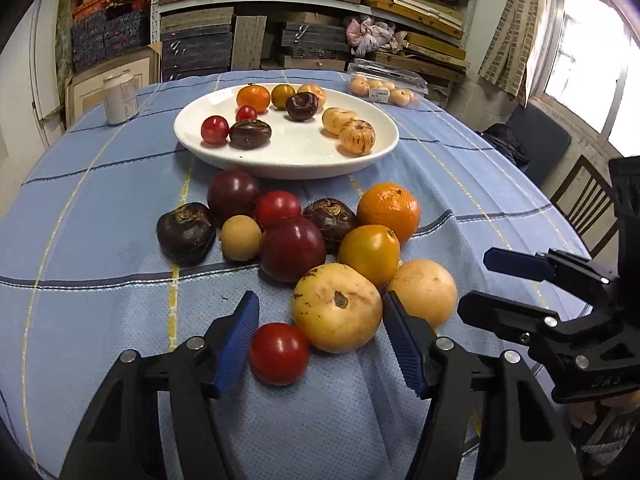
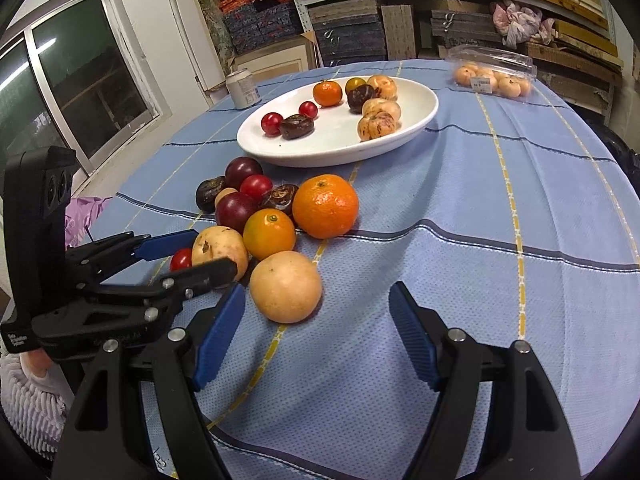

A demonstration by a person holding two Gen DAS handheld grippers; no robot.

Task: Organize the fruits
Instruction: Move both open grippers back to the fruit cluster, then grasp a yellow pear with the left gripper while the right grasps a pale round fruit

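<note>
Plate [image 1: 224, 160] at centre of tabletop [image 1: 80, 240], bearing several fruits. Can [image 1: 120, 98] behind-left of plate. Clear box [image 1: 386, 80] behind-right of plate, fruits inside. Fruit cluster [image 1: 292, 248] on tabletop before plate, pieces touching. Nearest two fruits lie between left gripper [image 1: 320, 338] jaws. Right gripper [image 2: 318, 332] right of cluster. Shelves [image 1: 312, 0] behind tabletop.

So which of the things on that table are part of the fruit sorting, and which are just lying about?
Part of the job:
- loose fruit pile
- white plate with sorted fruit
- left gripper
- right gripper

Just lying about:
- drinks can
- clear plastic fruit box
- shelves of boxes
</note>
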